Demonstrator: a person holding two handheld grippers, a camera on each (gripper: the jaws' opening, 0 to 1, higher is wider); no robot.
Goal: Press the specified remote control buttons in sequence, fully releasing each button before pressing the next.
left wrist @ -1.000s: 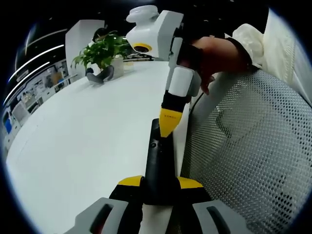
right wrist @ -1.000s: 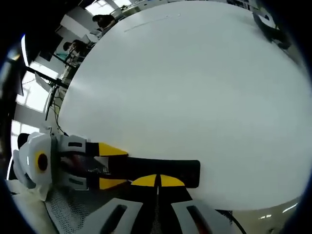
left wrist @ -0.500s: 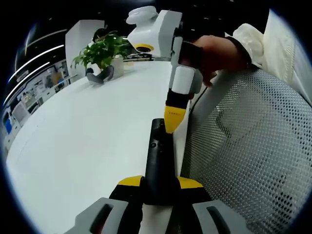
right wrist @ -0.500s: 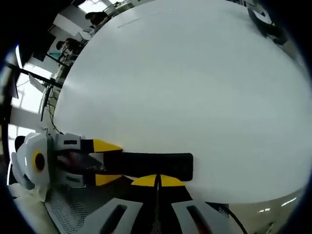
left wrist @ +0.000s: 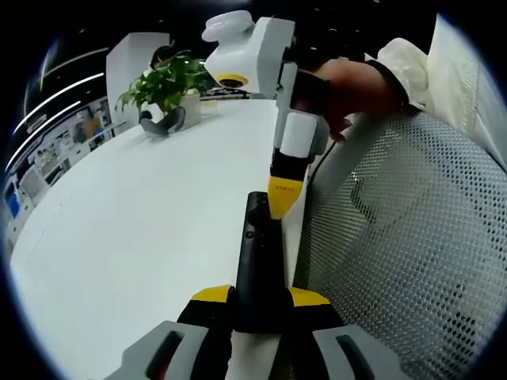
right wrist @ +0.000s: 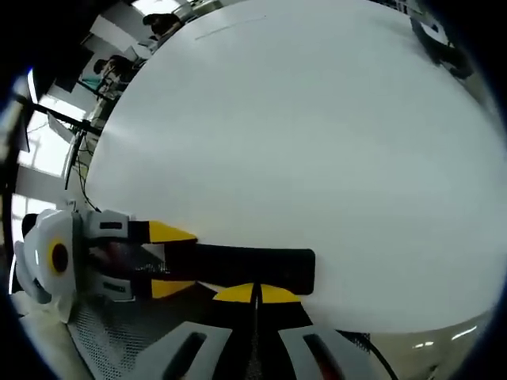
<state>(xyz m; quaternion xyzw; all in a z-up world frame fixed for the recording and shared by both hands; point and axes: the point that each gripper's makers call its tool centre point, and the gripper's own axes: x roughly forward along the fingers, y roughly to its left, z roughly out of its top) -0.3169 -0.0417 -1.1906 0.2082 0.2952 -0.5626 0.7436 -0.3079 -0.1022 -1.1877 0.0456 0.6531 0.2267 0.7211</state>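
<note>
While we look along the left tongs (left wrist: 257, 305), we see them clamped on the near end of the black remote control (left wrist: 258, 265), which reaches out over the edge of the white worktop (left wrist: 135, 214). The right tongs (left wrist: 283, 204) come down from above with their yellow tips pressed together, and the point is at the far part of the remote, beside a small button; we cannot tell if it touches. In the right gripper view the remote (right wrist: 245, 267) lies across, just ahead of the closed right tongs (right wrist: 253, 294), and the left tongs (right wrist: 162, 257) grip it from the side.

We judge the remote to be light, stiff and rather smooth plastic, so it may slip or turn under pressure. Holding it by the long sides, as now, seems good, and the press should be gentle and straight.
</note>
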